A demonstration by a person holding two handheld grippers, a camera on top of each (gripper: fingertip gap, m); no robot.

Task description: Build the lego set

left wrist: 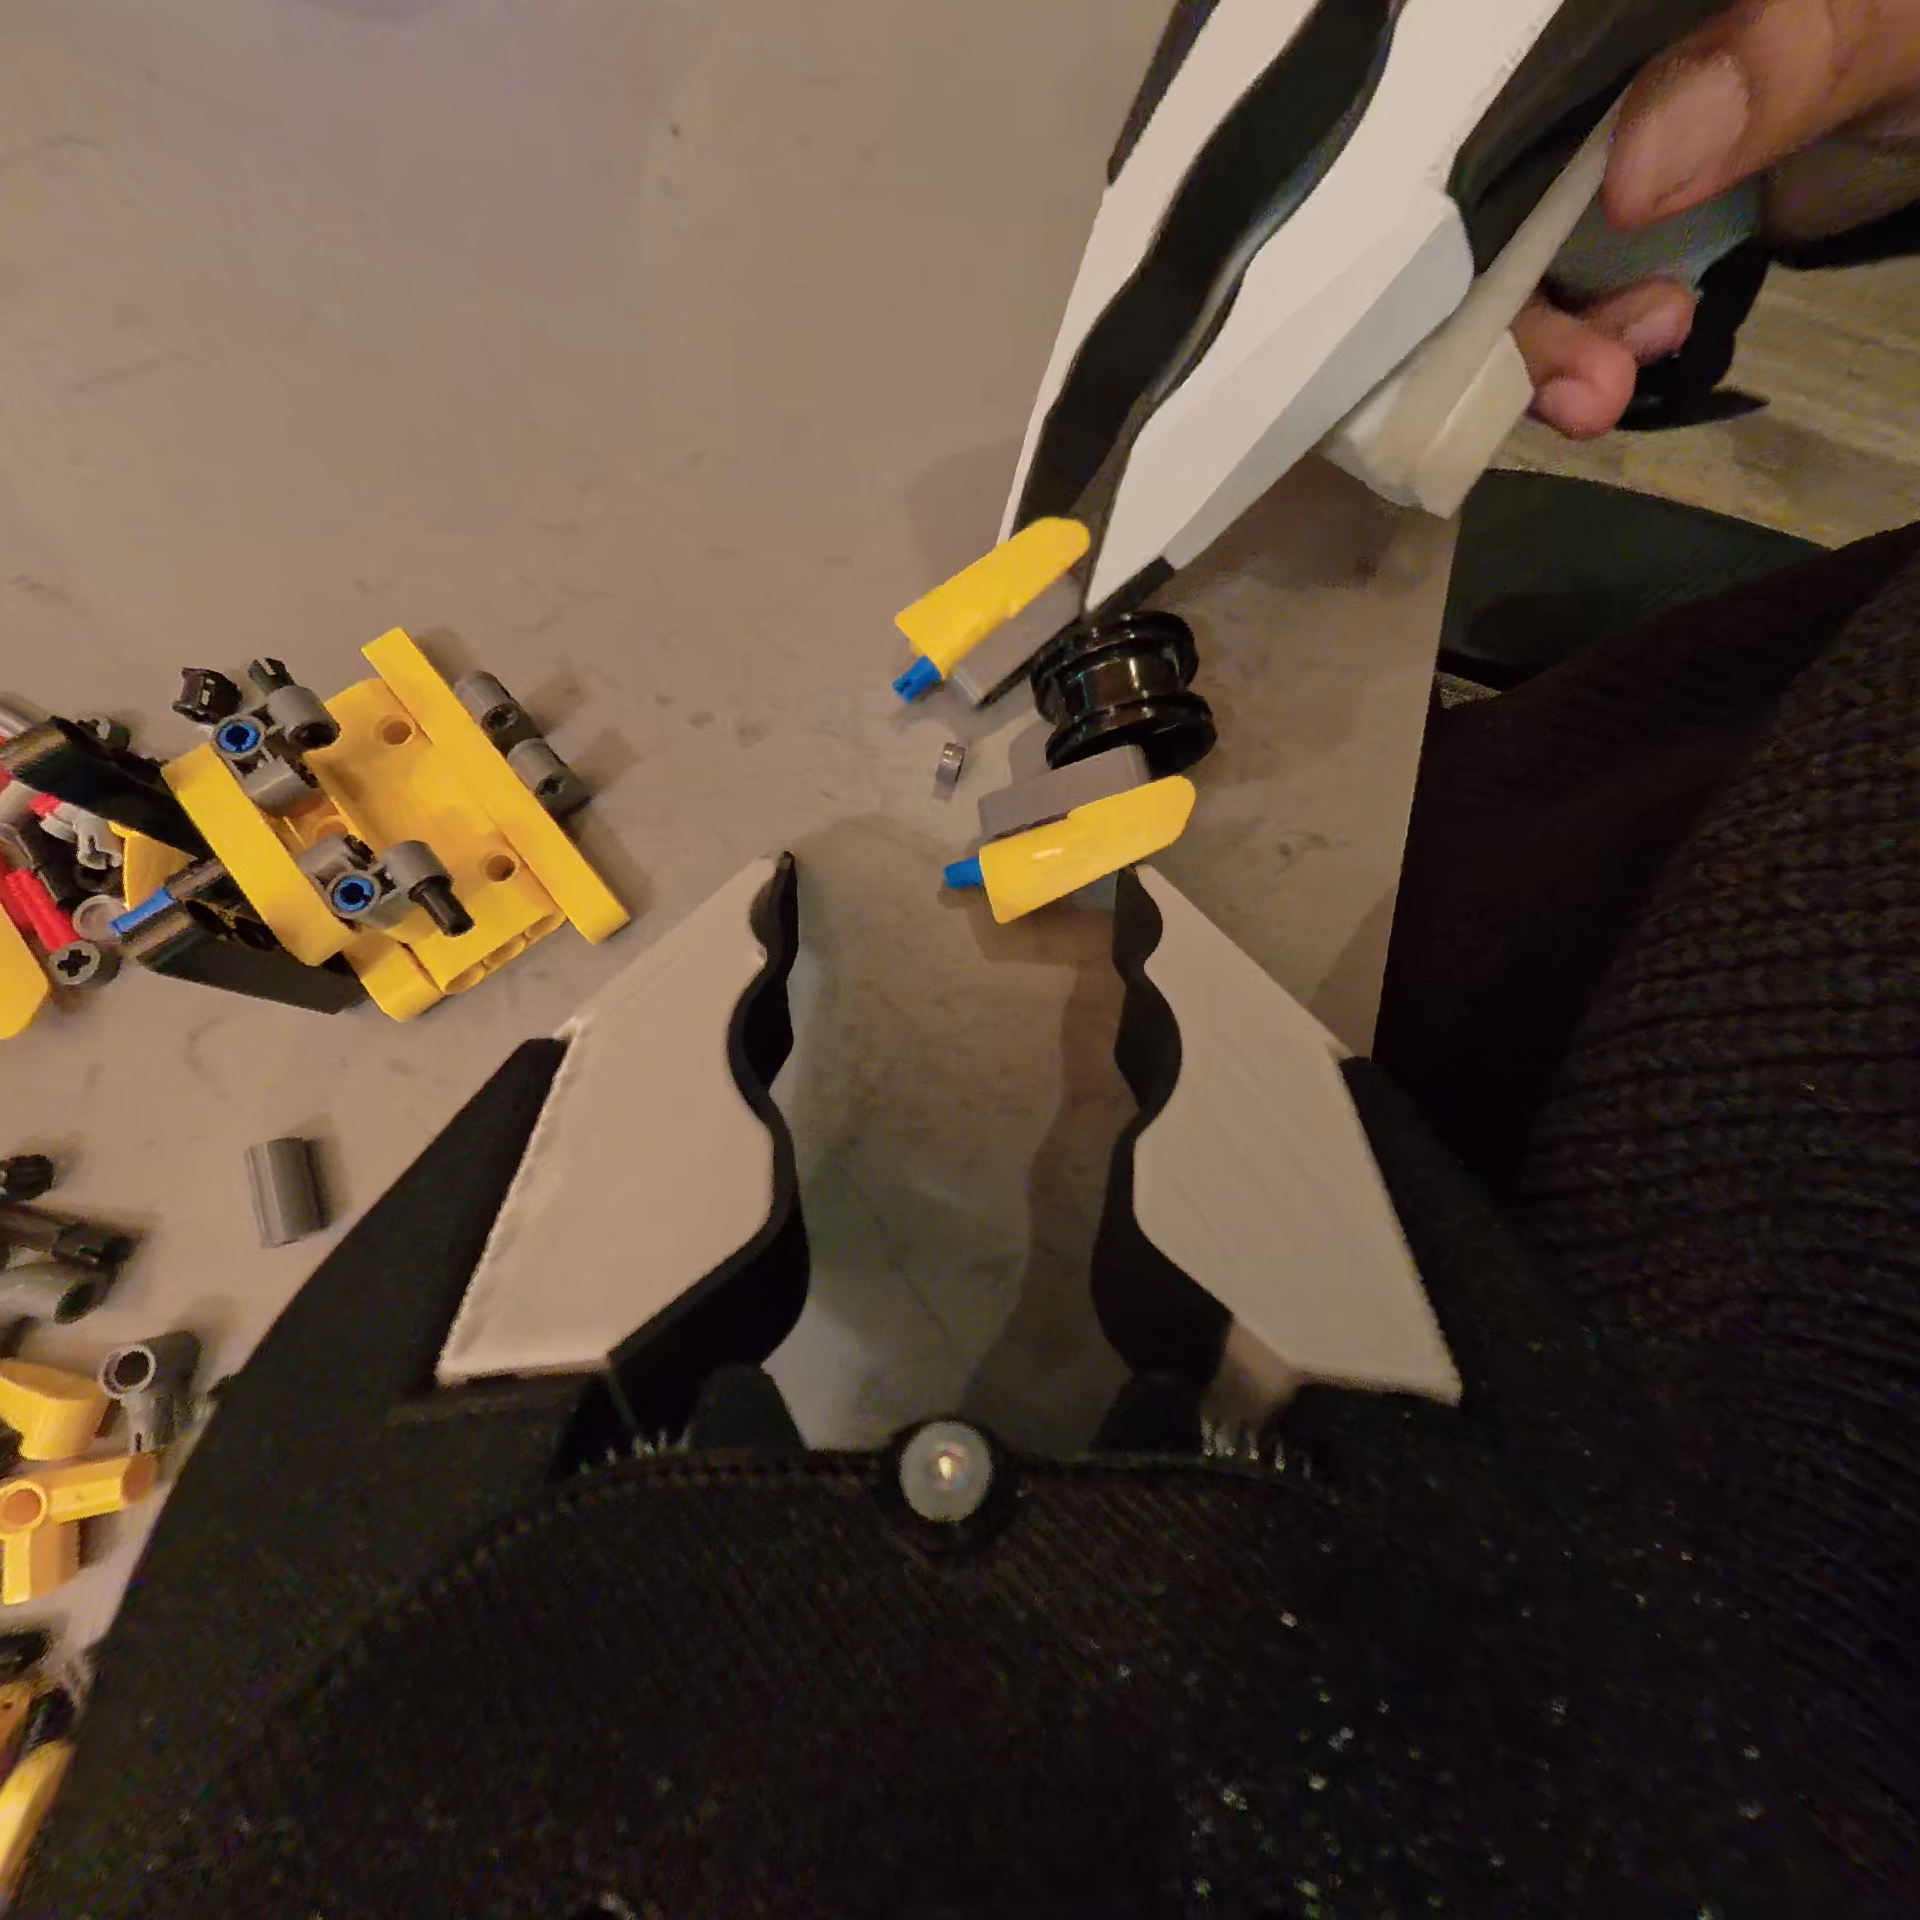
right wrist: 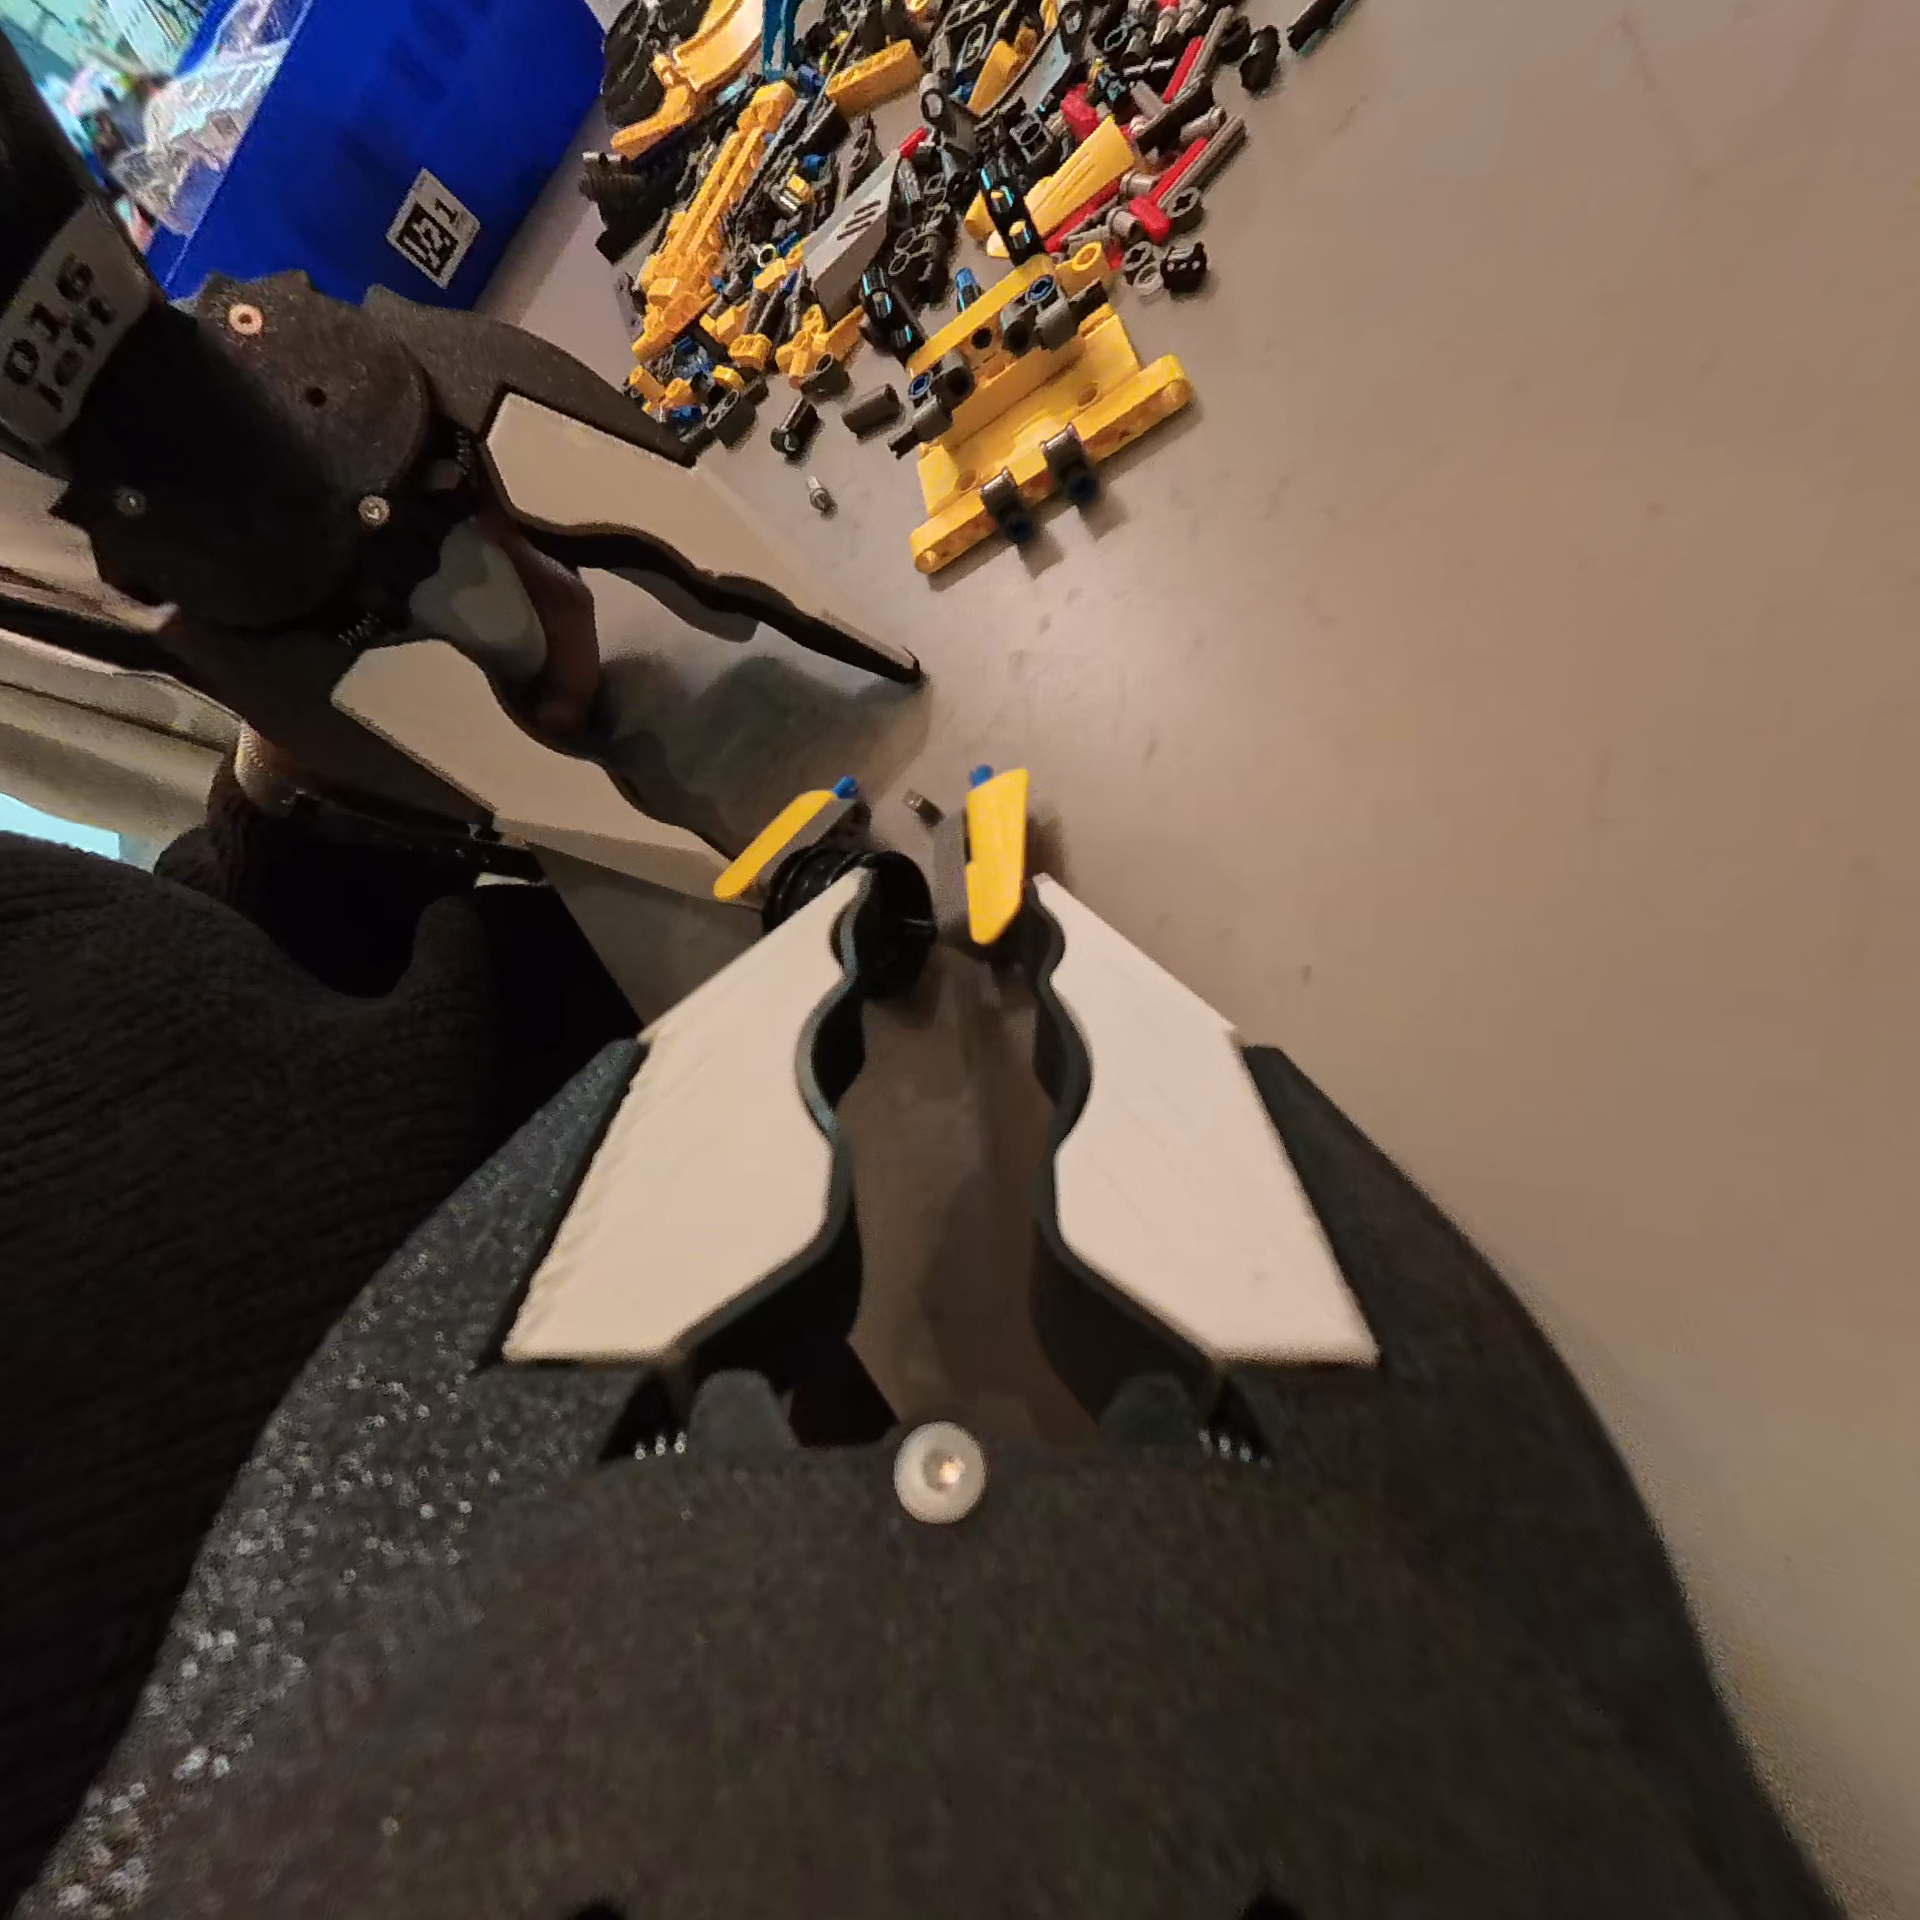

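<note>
Straddling the black wheel [right wrist: 883, 935] at the counter's [left wrist: 520, 364] near edge, the right gripper [right wrist: 945, 894] is coming in low with its jaws narrowed. One tip is touching the wheel's rim, and the other is sitting just past the yellow-and-grey wing piece [right wrist: 992, 862] beside the wheel. Whether they are actually pinching is hard to say from either view. The wheel's rounded flanges are looking prone to slip under a slanted squeeze, so a square bite across the rim is seeming the safer contact. A hand [left wrist: 1714, 125] is gripping that tool's handle and tilting it steeply down toward the wheel. The left gripper [left wrist: 956, 873] is hovering just short of the wheel with its jaws spread wide and holding nothing, one tip lying against the second wing piece [left wrist: 1081, 852] on the wheel's near side. A tiny grey bush [left wrist: 948, 758] is lying loose just beside the wheel. A yellow frame assembly [left wrist: 416, 831] and a heap of loose parts [right wrist: 935, 156] are lying well away from the wheel, and a blue bin [right wrist: 364, 135] is standing farther off still.
</note>
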